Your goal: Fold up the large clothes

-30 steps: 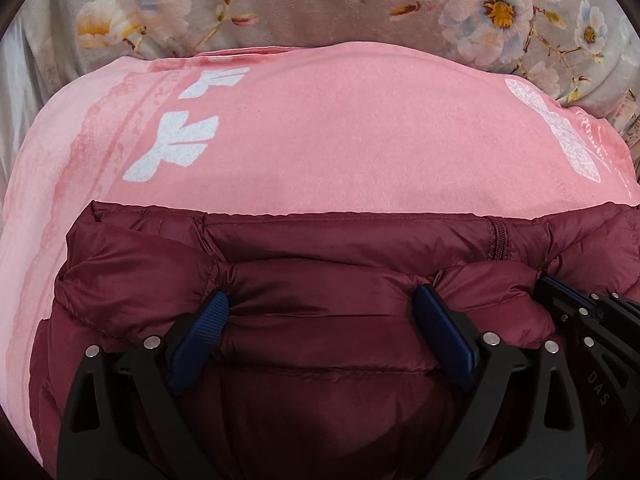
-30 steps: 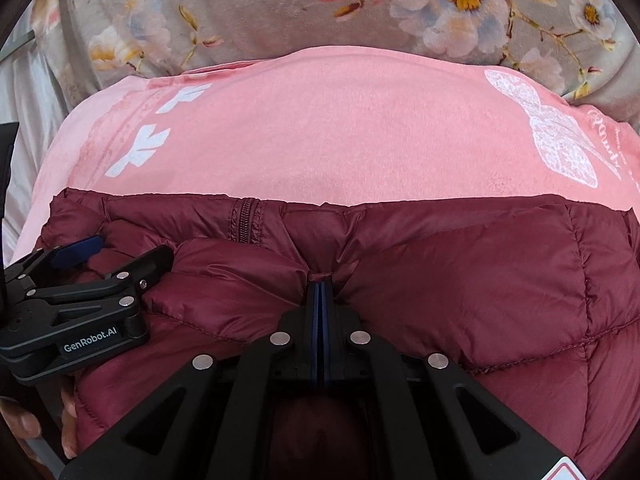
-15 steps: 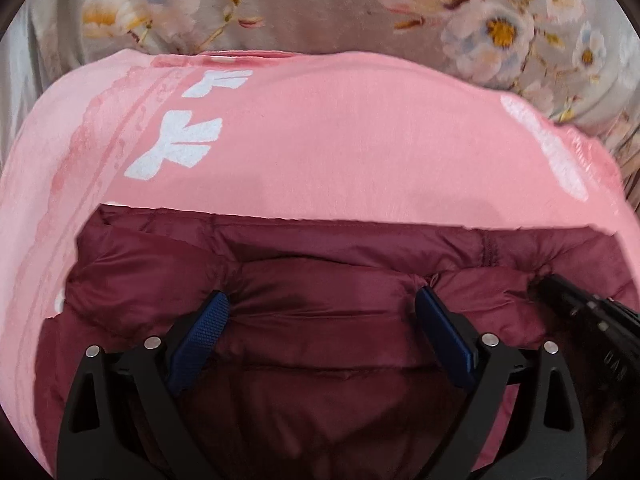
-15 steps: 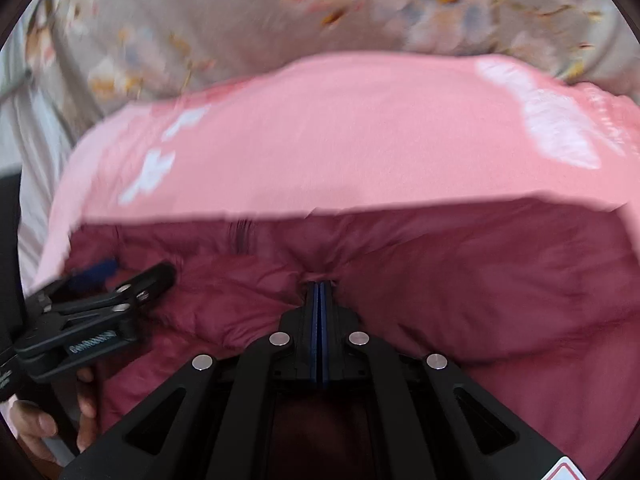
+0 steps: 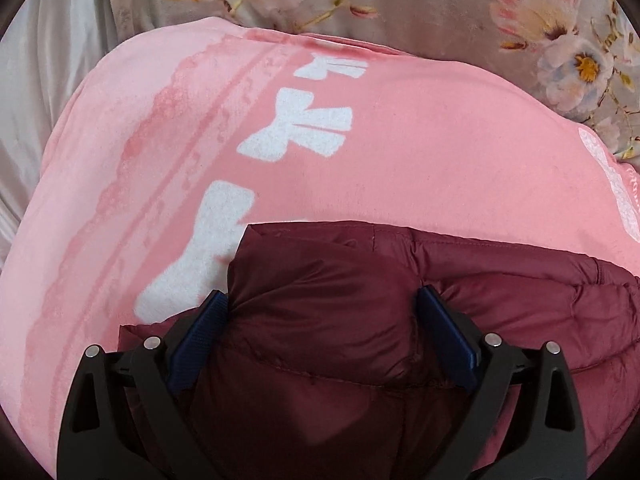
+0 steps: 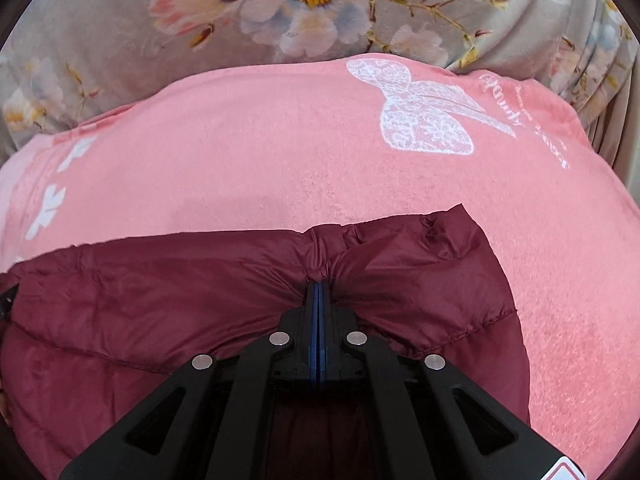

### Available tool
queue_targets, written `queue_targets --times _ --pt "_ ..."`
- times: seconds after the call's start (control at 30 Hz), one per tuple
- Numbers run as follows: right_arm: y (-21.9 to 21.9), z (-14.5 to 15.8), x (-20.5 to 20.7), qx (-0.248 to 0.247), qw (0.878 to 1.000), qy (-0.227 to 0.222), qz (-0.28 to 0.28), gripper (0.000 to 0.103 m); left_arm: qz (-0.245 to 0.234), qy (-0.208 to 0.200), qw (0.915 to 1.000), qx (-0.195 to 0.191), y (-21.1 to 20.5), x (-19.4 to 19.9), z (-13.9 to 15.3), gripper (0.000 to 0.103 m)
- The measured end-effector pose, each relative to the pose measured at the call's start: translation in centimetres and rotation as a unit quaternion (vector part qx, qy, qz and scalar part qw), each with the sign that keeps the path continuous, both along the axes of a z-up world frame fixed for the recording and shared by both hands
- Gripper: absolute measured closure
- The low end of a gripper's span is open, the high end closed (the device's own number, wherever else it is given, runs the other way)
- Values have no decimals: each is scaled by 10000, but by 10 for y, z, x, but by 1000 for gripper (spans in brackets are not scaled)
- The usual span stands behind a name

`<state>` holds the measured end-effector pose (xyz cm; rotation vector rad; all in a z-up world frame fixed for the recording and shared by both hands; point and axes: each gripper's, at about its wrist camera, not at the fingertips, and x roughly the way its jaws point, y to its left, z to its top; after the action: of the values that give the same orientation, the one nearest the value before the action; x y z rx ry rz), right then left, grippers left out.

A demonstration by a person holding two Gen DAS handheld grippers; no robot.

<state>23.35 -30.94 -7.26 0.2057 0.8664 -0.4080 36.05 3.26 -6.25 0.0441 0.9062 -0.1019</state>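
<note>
A maroon puffer jacket (image 5: 500,292) lies on a pink blanket (image 5: 440,152). In the left wrist view my left gripper (image 5: 322,308) stands wide open, its blue pads on either side of a bunched fold at the jacket's left corner, pressing into it. In the right wrist view the jacket (image 6: 160,280) stretches across the lower frame, and my right gripper (image 6: 318,286) is shut on a pinch of its far edge near the right corner.
The pink blanket (image 6: 260,152) with white bow and butterfly prints covers the surface. Grey floral bedding (image 6: 280,12) lies beyond it, also in the left wrist view (image 5: 460,12). A pale satin sheet (image 5: 48,92) lies at the far left.
Both grippers have moved apart along the jacket's far edge, the left to the left corner and the right towards the right corner. Neither gripper shows in the other's view now. Jaw states are unchanged.
</note>
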Motion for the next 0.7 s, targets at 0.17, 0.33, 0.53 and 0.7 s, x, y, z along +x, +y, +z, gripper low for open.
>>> queue_targets --times 0.17,0.33,0.53,0.7 --pt "24 24 -12 147 9994 -277 113 93 19 -7 10000 9 0 -2 -3 9" --pt "117 40 -17 582 9882 -443 1345 95 21 -26 10000 34 -2 -3 -4 9" --pt "171 16 -15 308 9855 -192 1659 97 23 -21 10000 1 -1 -3 -4 9" --pt "171 1 -15 207 9864 -231 1616 102 20 -11 10000 -70 1 -2 -4 9"
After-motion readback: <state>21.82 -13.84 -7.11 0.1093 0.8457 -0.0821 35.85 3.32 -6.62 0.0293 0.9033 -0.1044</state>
